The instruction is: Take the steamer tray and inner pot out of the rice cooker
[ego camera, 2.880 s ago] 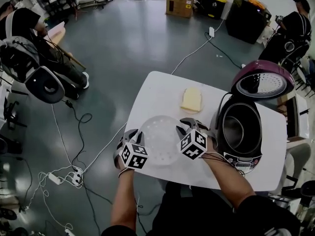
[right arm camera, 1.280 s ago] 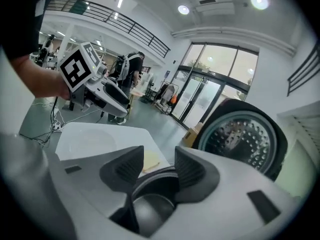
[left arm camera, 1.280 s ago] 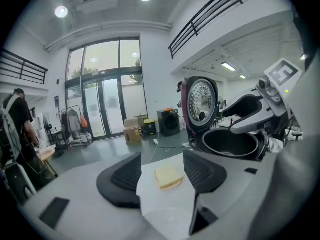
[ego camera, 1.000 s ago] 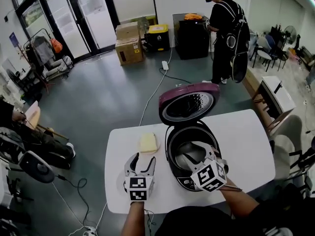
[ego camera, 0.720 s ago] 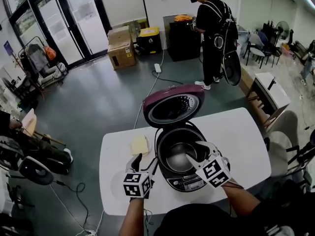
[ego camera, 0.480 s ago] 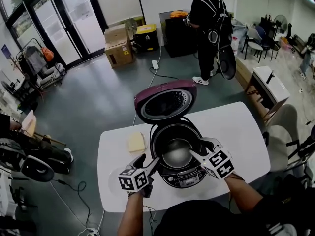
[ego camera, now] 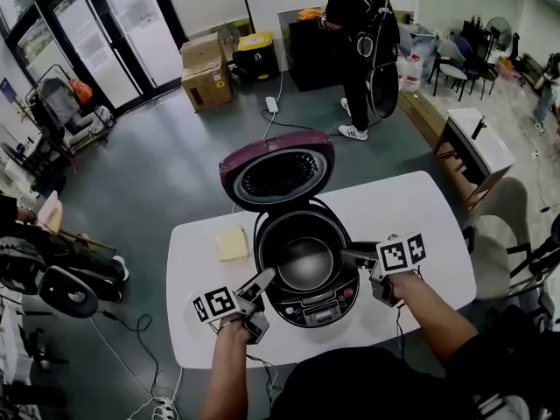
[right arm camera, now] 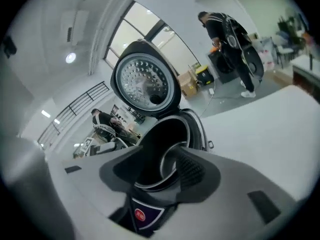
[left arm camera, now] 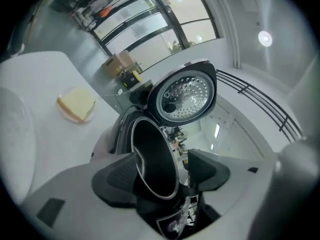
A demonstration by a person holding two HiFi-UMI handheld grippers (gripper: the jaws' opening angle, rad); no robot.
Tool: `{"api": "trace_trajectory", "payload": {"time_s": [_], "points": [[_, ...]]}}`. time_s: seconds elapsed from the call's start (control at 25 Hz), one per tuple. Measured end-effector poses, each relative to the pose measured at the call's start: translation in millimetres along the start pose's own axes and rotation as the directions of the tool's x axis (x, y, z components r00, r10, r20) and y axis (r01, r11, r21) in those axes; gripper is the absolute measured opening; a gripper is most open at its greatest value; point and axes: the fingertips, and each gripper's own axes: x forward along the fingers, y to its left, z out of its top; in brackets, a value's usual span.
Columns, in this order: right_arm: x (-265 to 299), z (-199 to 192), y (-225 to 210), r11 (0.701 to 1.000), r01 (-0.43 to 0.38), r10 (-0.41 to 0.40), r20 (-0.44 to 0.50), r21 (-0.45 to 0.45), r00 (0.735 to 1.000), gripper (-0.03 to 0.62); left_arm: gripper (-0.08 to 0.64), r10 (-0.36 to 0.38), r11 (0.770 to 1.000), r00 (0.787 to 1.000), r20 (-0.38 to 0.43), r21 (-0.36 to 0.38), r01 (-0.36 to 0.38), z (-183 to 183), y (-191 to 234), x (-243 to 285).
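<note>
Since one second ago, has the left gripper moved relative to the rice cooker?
Yes. The left gripper moved right, from beside the yellow slice to the rice cooker's left edge; its jaws have just been opening, with the inner pot's rim between them.

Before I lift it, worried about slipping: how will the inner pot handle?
Inner pot looks like glossy rigid metal: probably stiff, slippery at its thin rim. It looks empty, so likely light.

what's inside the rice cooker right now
The inner pot sits in the cooker, its shiny bottom bare, with nothing in it. The lid stands open behind. Whatever is under the pot is covered by it.
</note>
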Motion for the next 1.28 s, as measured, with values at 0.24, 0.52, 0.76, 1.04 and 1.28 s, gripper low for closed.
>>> {"api": "trace_trajectory", "payload": {"time_s": [0.24, 0.52, 0.76, 1.04, 1.28], "points": [[10, -6, -24, 0.951, -0.080, 0.091, -0.022, 0.299, 0.996, 0.195, 0.316, -0.033, 0.984, 0.999, 0.019, -0.174, 0.036, 0, 7, 6], [21, -11, -28, 0.920, -0.066, 0.087, -0.037, 0.387, 0.995, 0.195, 0.356, -0.007, 0.980, 1.000, -0.005, -0.197, 0.005, -2, 10, 2], [24, -6, -29, 0.914, -0.085, 0.107, -0.034, 0.397, 0.994, 0.195, 0.330, -0.002, 0.982, 0.999, -0.044, -0.187, -0.006, -7, 9, 10], [34, 1, -39, 0.923, -0.065, 0.089, -0.047, 0.380, 0.995, 0.153, 0.258, 0.047, 0.988, 0.995, -0.083, -0.144, -0.059, -4, 14, 18], [32, -4, -51, 0.940, 0.001, 0.024, -0.067, 0.341, 0.997, 0.029, 0.118, 0.129, 0.986, 0.984, -0.121, -0.086, -0.140, -9, 27, 18]]}}
